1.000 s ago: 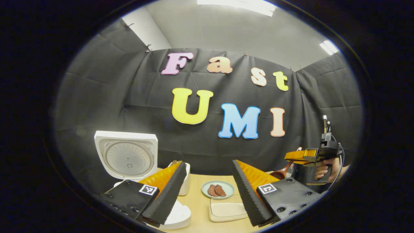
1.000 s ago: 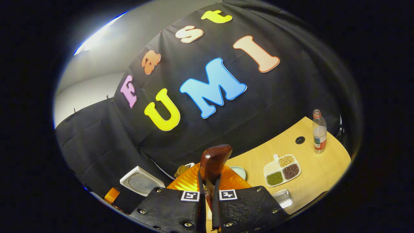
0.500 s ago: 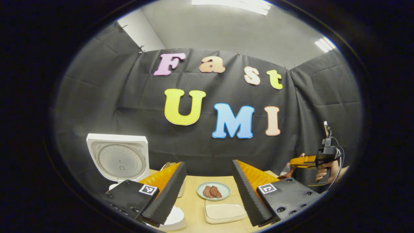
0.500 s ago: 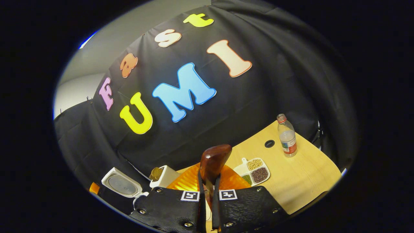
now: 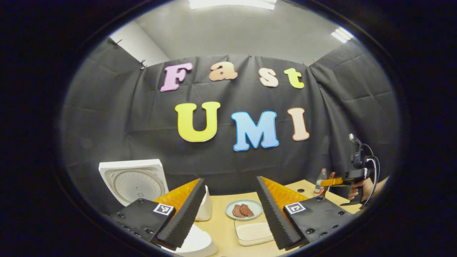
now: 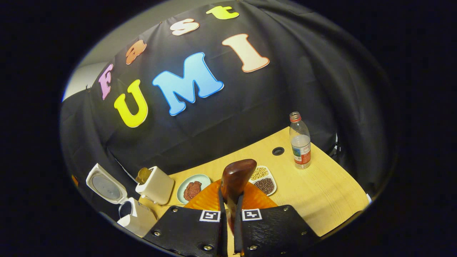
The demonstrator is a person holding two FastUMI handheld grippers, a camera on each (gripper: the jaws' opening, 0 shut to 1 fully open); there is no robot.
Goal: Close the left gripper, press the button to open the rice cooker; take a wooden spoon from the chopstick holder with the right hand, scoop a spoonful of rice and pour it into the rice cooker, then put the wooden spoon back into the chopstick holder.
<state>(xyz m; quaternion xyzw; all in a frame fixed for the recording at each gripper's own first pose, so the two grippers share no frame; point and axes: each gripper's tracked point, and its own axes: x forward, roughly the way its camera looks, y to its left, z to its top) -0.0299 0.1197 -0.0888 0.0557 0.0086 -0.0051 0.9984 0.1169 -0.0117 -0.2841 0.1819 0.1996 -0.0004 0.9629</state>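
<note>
Since the earlier frames the right tongs had swung toward the tabletop, so the rice cooker, chopstick holder and bottle sat higher in the right gripper view. Their fingers were pressed together on the wooden spoon, whose bowl stood upright between them. The left tongs hung wide open, holding nothing, above the tabletop near the rice cooker, whose lid stood raised. In the left gripper view the right tongs appeared far off, gripped by a hand. A plate lay beside the chopstick holder, with a divided dish of beans just past the spoon.
</note>
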